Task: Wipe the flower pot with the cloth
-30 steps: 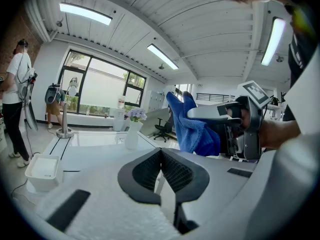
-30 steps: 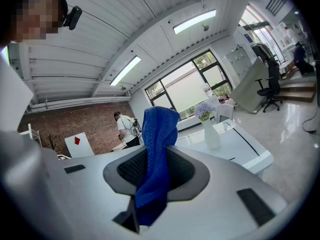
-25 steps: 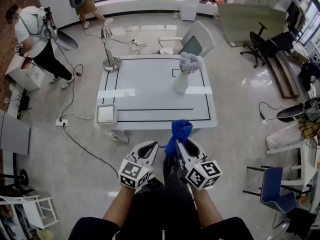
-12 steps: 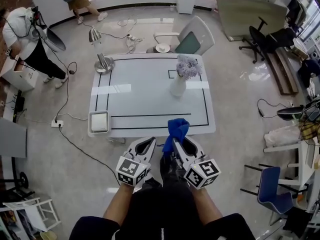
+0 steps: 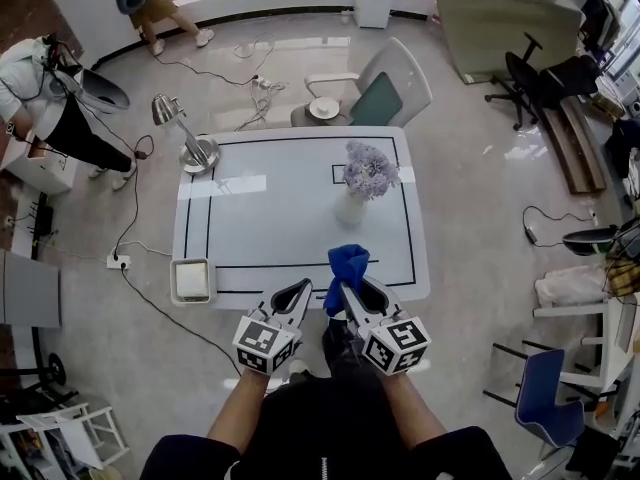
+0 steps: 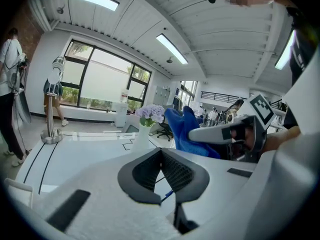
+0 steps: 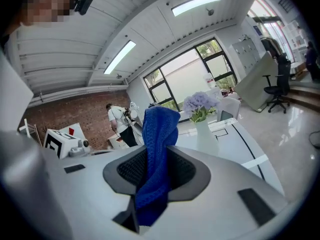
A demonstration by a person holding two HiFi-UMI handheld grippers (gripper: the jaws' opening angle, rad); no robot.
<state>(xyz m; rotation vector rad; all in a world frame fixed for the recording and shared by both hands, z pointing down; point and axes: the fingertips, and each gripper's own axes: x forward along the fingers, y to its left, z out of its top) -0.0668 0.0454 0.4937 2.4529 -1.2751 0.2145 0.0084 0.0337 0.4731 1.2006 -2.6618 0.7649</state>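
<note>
A white vase-like flower pot (image 5: 350, 208) with pale purple flowers (image 5: 368, 170) stands upright on the right half of the white table (image 5: 260, 228). It also shows in the left gripper view (image 6: 142, 135) and the right gripper view (image 7: 203, 134). My right gripper (image 5: 343, 286) is shut on a blue cloth (image 5: 346, 266), which sticks up between the jaws (image 7: 156, 149) over the table's near edge, short of the pot. Beside it my left gripper (image 5: 298, 295) is shut with nothing in it (image 6: 161, 156).
A silver desk lamp (image 5: 185, 138) stands at the table's far left corner and a small white tray (image 5: 192, 279) at its near left corner. A chair (image 5: 385, 88) sits behind the table. Two people (image 5: 45, 98) stand at the far left; cables cross the floor.
The table and pot have come nearer in the head view as I stepped forward. Both grippers keep the same pose, the right still holding the blue cloth.
</note>
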